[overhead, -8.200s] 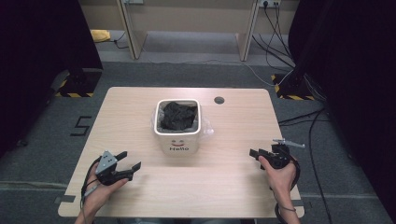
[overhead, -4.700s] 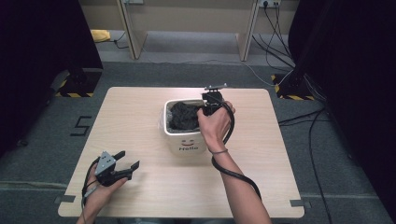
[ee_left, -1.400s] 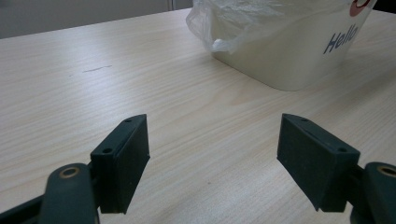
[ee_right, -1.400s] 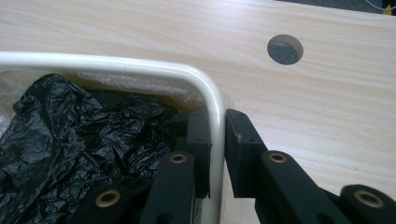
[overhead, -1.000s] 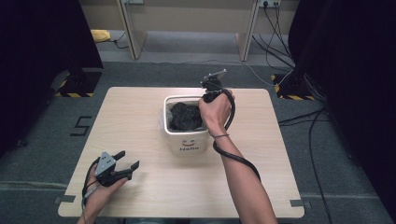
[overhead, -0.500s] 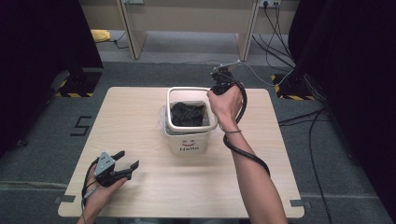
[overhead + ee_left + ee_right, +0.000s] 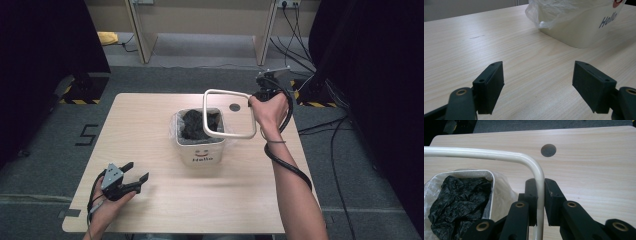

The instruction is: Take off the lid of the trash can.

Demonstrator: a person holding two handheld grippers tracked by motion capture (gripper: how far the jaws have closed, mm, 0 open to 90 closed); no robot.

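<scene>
Right gripper [image 7: 540, 202] pinches the cream rim frame [image 7: 220, 95], lifted off the bin [image 7: 200, 152]; liner bag [image 7: 176, 125] not removed; left gripper [image 7: 134, 181] spread, idle.

We see a cream rounded-rectangle ring frame [image 7: 229, 114], glossy and smooth, likely coated metal or plastic, we can't tell which. Pale wood-grain table [image 7: 150, 115], matt laminate look, fine streaks, round dark hole near its far edge. Cream plastic bin [image 7: 201, 152], smooth satin walls with printed lettering. Thin clear plastic liner [image 7: 549, 12], crinkled and shiny. Crumpled black plastic bag [image 7: 459, 202], glossy creases. Right gripper [image 7: 540, 195] and left gripper [image 7: 537, 87]: matt black plastic jaws, brass-coloured rivets.
</scene>
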